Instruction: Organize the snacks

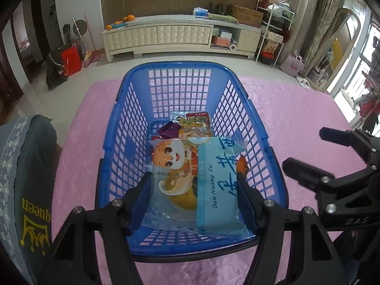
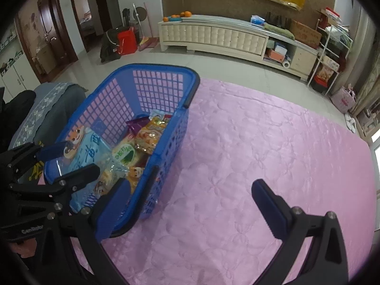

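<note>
Light-blue snack packet (image 1: 190, 185) tilted inside blue lattice basket (image 1: 123, 142).

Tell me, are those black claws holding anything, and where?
Left gripper pinches the pale blue cartoon-printed snack packet by its two side edges, above the blue plastic basket. Right gripper holds nothing.

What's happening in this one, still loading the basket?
A person with a claw in each hand is packing snacks. The left claw grips a light blue snack packet with a cartoon animal on it, holding it inside the blue basket, above several packets already in there. The right claw is open and empty beside the basket, over the pink tablecloth.
</note>
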A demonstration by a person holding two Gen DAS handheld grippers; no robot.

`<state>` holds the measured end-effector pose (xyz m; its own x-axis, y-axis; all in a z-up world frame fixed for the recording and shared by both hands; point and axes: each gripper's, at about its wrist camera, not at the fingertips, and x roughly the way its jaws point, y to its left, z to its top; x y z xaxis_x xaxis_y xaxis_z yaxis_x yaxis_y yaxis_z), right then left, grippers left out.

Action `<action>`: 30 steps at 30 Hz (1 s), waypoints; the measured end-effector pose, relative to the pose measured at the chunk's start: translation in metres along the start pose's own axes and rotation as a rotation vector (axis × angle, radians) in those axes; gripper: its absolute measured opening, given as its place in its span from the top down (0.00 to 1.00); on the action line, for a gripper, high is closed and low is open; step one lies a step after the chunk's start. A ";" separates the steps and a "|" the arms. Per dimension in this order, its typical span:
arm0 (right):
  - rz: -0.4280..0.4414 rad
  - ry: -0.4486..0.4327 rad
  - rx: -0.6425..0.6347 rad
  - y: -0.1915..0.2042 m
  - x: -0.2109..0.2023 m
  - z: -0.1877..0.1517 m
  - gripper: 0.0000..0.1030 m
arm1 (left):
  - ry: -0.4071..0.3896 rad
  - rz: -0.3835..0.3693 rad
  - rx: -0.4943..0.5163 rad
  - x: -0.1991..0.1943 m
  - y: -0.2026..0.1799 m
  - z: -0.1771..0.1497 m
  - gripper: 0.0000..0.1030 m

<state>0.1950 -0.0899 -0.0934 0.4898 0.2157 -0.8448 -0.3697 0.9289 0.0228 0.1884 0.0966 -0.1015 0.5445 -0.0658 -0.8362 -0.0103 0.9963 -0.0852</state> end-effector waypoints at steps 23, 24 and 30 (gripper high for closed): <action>0.013 -0.002 0.052 -0.010 -0.007 -0.023 0.00 | -0.037 -0.021 -0.019 -0.008 -0.002 -0.021 0.23; 0.017 -0.006 0.062 -0.011 -0.009 -0.026 0.00 | -0.045 -0.022 -0.020 -0.012 -0.005 -0.024 0.23; 0.012 -0.059 0.078 -0.016 -0.038 -0.051 0.00 | -0.089 -0.030 0.053 -0.037 -0.035 -0.048 0.23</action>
<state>0.1419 -0.1289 -0.0888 0.5324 0.2422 -0.8111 -0.3144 0.9462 0.0761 0.1284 0.0614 -0.0933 0.6166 -0.0928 -0.7818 0.0505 0.9956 -0.0784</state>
